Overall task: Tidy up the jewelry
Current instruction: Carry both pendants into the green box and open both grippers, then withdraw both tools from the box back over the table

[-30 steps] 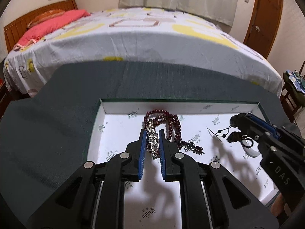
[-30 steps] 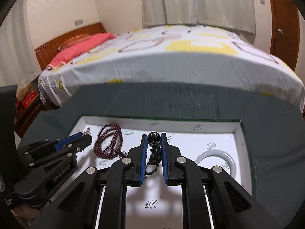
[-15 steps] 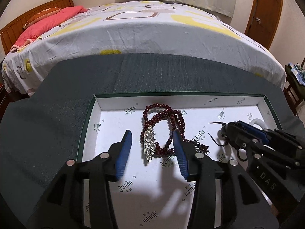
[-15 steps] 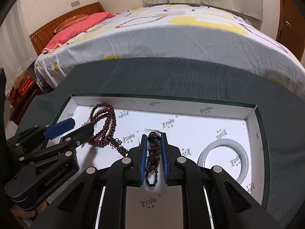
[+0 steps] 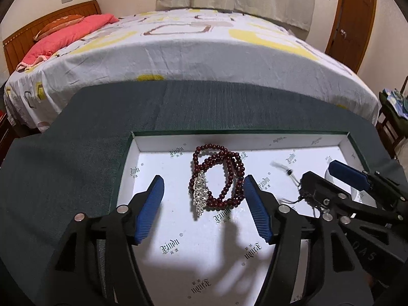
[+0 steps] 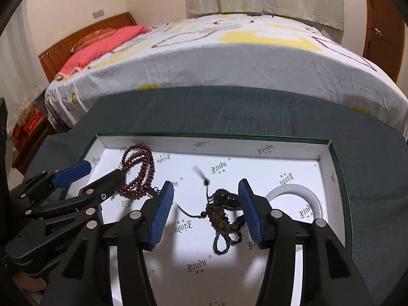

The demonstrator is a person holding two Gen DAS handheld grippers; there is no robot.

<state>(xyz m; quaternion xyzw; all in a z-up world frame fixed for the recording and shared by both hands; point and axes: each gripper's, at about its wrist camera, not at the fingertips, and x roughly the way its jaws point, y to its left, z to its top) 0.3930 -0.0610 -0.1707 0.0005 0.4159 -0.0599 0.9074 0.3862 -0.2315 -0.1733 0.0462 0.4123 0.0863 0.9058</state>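
Left gripper (image 5: 202, 205): your blue fingers (image 5: 150, 206) are spread wide and hold nothing; they hang over the left part of the box.
Right gripper (image 6: 206, 211): your fingers (image 6: 248, 211) are spread wide too, gripping nothing, one on each side of the cord charm.
Box (image 5: 163, 142): a shallow white box with dark green edges, printed lining, sitting on the dark green cloth (image 5: 76, 163).
Red beads (image 5: 224, 176): a looped string of dark red beads lies on the box floor between your left fingers.
Sparkly clip (image 5: 200, 195): a silver, stone-set piece lies across the left side of the bead loops, touching them.
Cord charm (image 6: 224, 209): a dark bead on knotted cord lies on the box floor between your right fingers, its tassel end trailing toward the far wall.
White ring (image 6: 295, 191): flat on the box floor, just right of your right gripper.
Bed (image 5: 204, 51): behind the cloth, patterned sheet, pink pillow.
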